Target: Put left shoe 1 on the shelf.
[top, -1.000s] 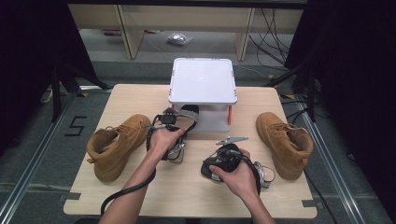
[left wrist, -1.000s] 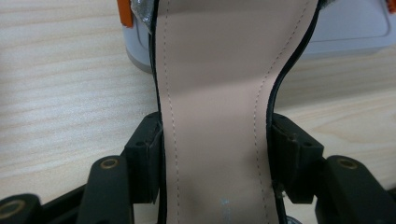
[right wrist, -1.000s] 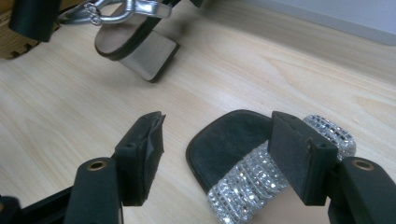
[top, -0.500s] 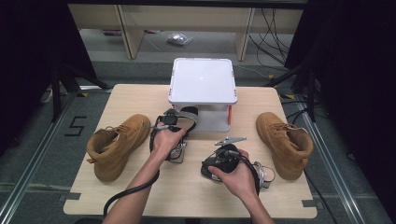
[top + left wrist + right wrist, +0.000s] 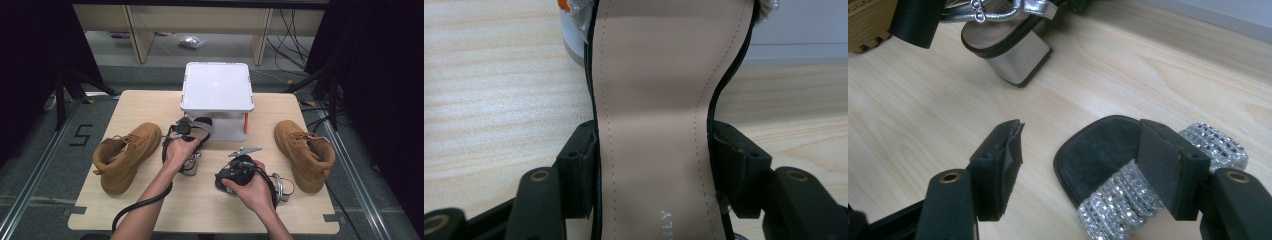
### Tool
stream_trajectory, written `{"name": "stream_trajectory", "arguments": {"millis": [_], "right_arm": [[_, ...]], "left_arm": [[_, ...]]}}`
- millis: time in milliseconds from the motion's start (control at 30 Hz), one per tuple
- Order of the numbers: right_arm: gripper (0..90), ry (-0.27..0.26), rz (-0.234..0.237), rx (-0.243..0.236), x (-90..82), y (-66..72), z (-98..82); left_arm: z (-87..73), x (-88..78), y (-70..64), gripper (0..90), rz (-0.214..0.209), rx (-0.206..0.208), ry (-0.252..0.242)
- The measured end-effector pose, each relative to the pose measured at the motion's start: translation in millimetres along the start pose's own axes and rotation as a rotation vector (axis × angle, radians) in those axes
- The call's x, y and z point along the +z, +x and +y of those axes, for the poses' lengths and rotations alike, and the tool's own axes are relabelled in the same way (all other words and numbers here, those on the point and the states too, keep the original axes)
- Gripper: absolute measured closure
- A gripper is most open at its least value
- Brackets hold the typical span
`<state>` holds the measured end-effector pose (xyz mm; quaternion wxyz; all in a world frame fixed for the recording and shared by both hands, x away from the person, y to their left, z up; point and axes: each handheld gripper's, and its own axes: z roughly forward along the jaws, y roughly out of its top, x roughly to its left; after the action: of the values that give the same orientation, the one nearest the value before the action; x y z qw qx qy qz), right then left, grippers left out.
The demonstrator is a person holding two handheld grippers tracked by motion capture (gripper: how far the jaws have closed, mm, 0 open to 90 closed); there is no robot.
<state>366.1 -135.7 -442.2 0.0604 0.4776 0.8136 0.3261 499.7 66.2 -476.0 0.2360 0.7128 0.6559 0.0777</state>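
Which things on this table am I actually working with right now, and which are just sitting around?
In the job:
- sandal clamped in the left gripper
- second sandal under the open right gripper

Lying about:
- left tan boot
- right tan boot
- white box

Two tan boots (image 5: 126,156) (image 5: 306,154), white box (image 5: 217,93), wooden table (image 5: 280,107), perhaps wrapper on floor (image 5: 191,41)
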Motion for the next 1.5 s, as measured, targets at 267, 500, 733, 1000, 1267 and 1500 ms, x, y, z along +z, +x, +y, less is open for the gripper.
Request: {"name": "stream_trajectory", "arguments": {"millis": [267, 500, 733, 1000, 1267, 1500], "right_arm": [[35.4, 0.0, -0.011, -0.015, 4.6, 3.1, -1.4], [36.1, -0.007, -0.009, -0.024, 8.0, 5.7, -1.3], [40.1, -0.013, 0.01, -0.032, 11.5, 11.2, -1.2], [56.0, -0.02, 0.025, -0.052, 20.8, 18.5, -0.8], [90.0, 0.006, 0.086, -0.115, 35.0, 31.8, 7.3], [90.0, 0.024, 0.138, -0.162, 55.1, 50.3, 13.8]], "left_arm": [[-0.3, -4.8, 2.2, 33.9, -0.032, 0.059, -0.013], [-5.3, -33.3, 9.2, 33.0, -0.06, 0.119, -0.148], [-19.2, -68.4, 22.1, 69.2, -0.096, 0.264, -0.237], [-24.2, -105.3, 34.3, 89.5, -0.143, 0.322, -0.411], [17.1, -126.9, 18.9, 89.6, -0.183, 0.384, -0.612], [55.4, -113.8, 10.1, 89.6, -0.152, 0.422, -0.656]]}}
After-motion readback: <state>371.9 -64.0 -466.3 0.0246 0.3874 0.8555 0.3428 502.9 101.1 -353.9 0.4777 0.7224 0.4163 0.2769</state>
